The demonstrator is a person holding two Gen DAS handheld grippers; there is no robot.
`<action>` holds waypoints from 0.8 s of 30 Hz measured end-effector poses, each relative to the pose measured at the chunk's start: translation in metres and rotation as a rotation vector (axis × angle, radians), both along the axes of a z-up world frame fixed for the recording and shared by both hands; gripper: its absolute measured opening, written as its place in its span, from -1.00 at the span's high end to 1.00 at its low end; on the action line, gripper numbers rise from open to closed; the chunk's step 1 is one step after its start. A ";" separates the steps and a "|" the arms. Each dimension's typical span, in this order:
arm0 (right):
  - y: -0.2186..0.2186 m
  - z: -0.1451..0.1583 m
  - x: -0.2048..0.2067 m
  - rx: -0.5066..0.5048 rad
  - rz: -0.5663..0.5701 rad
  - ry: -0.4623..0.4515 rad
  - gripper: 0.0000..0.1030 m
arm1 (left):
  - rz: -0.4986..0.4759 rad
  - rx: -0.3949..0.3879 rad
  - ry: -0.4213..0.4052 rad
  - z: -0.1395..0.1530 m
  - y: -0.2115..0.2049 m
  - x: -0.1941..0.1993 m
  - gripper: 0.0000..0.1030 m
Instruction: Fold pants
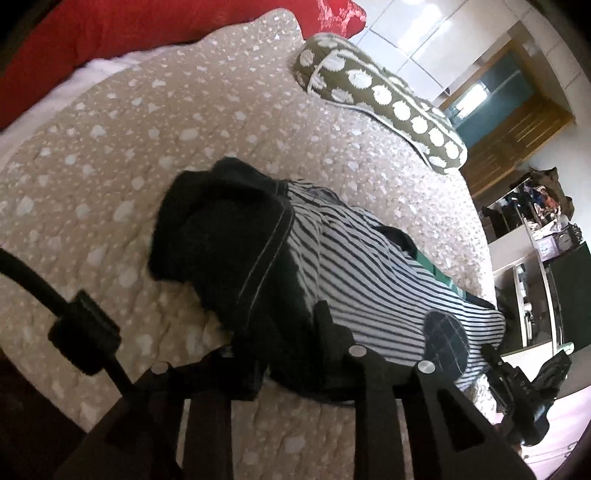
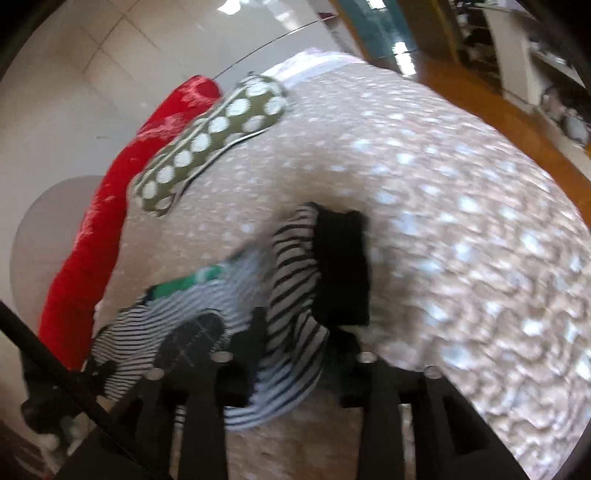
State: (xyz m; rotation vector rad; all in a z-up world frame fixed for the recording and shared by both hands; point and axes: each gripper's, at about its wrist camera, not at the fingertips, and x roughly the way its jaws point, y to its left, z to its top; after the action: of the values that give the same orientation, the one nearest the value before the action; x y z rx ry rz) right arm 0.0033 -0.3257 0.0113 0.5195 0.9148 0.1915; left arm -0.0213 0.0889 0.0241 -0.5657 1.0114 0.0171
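Note:
The pants (image 1: 373, 280) are black-and-white striped, with a black cuff (image 1: 221, 229) and a dark round knee patch (image 1: 443, 339), and lie bunched on the beige quilt. My left gripper (image 1: 291, 343) is shut on the black-edged fabric at the near end. In the right wrist view my right gripper (image 2: 301, 328) is shut on a gathered roll of the striped pants (image 2: 291, 280), beside a black cuff (image 2: 341, 258). The right gripper (image 1: 517, 384) also shows at the lower right of the left wrist view. This view is blurred.
The beige spotted quilt (image 1: 129, 184) covers the bed. An olive pillow with white dots (image 1: 388, 99) lies at the far side, with a red cushion (image 1: 110, 29) behind it. A green strip of cloth (image 2: 177, 284) lies under the pants. Shelves and wooden furniture (image 1: 517, 122) stand past the bed's edge.

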 end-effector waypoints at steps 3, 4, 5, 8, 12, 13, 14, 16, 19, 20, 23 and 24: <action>-0.014 0.002 -0.013 -0.021 -0.055 -0.004 0.06 | 0.015 0.030 -0.022 0.014 0.005 -0.012 0.55; -0.018 0.005 -0.015 -0.033 -0.074 -0.003 0.06 | 0.024 0.048 -0.026 0.018 0.007 -0.016 0.54; -0.022 0.008 -0.019 -0.050 -0.098 -0.003 0.06 | 0.031 0.065 -0.030 0.022 0.007 -0.019 0.50; -0.026 0.021 -0.029 -0.069 -0.132 -0.036 -0.01 | 0.038 0.140 -0.045 0.033 0.003 -0.028 0.44; -0.019 0.035 -0.042 -0.099 -0.134 -0.087 -0.24 | 0.011 0.304 -0.089 0.051 -0.017 -0.039 0.27; -0.014 0.037 -0.044 -0.106 -0.123 -0.096 -0.24 | 0.000 0.334 -0.101 0.055 -0.021 -0.043 0.25; -0.009 0.039 -0.044 -0.110 -0.112 -0.099 -0.25 | -0.007 0.352 -0.109 0.058 -0.025 -0.045 0.22; 0.001 0.040 -0.046 -0.120 -0.082 -0.105 -0.25 | -0.018 0.388 -0.119 0.063 -0.032 -0.047 0.18; 0.014 0.039 -0.047 -0.134 -0.046 -0.104 -0.25 | -0.024 0.433 -0.129 0.069 -0.039 -0.051 0.12; 0.017 0.039 -0.047 -0.138 -0.041 -0.106 -0.25 | -0.026 0.448 -0.132 0.070 -0.042 -0.053 0.10; 0.023 0.039 -0.052 -0.153 -0.022 -0.120 -0.26 | -0.032 0.462 -0.138 0.072 -0.045 -0.055 0.07; 0.025 0.040 -0.053 -0.154 -0.019 -0.122 -0.26 | -0.033 0.466 -0.139 0.072 -0.046 -0.056 0.07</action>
State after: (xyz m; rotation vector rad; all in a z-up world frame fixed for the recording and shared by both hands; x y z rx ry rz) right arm -0.0494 -0.3009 0.0509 0.3697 0.7981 0.1325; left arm -0.0775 0.0425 0.0965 -0.1221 0.8442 0.1776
